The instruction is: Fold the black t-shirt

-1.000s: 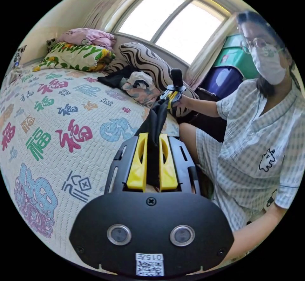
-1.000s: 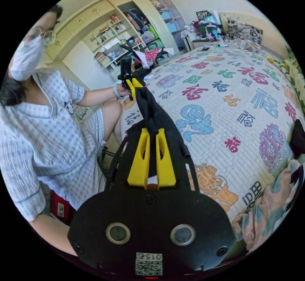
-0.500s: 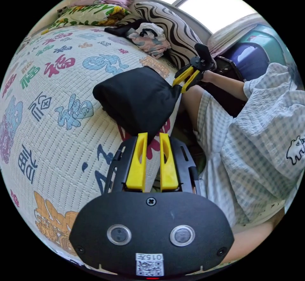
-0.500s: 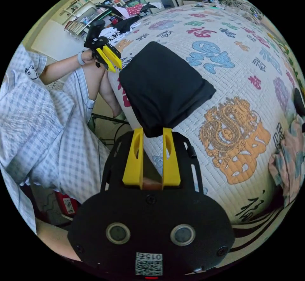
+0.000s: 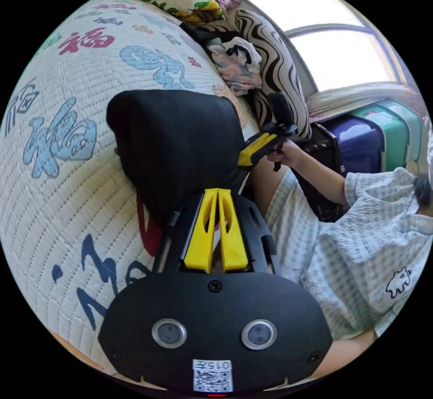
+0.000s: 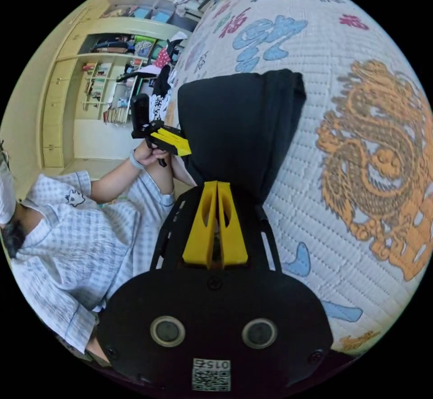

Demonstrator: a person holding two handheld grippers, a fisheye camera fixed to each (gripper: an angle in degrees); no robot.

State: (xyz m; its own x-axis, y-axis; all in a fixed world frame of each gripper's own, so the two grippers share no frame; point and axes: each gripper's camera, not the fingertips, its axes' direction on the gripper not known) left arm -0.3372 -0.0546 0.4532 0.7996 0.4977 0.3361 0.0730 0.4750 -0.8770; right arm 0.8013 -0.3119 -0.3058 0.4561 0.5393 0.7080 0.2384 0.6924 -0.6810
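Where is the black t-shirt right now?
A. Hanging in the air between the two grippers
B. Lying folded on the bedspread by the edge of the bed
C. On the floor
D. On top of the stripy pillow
B: the black t-shirt lies as a folded bundle on the bedspread near the bed's edge, with the left gripper and the right gripper each at a near corner of it.

The bedspread [image 5: 54,155] carries large coloured Chinese characters; a red 福 [image 5: 85,40] reads clearly. An orange dragon emblem [image 6: 383,169] sits beside them.
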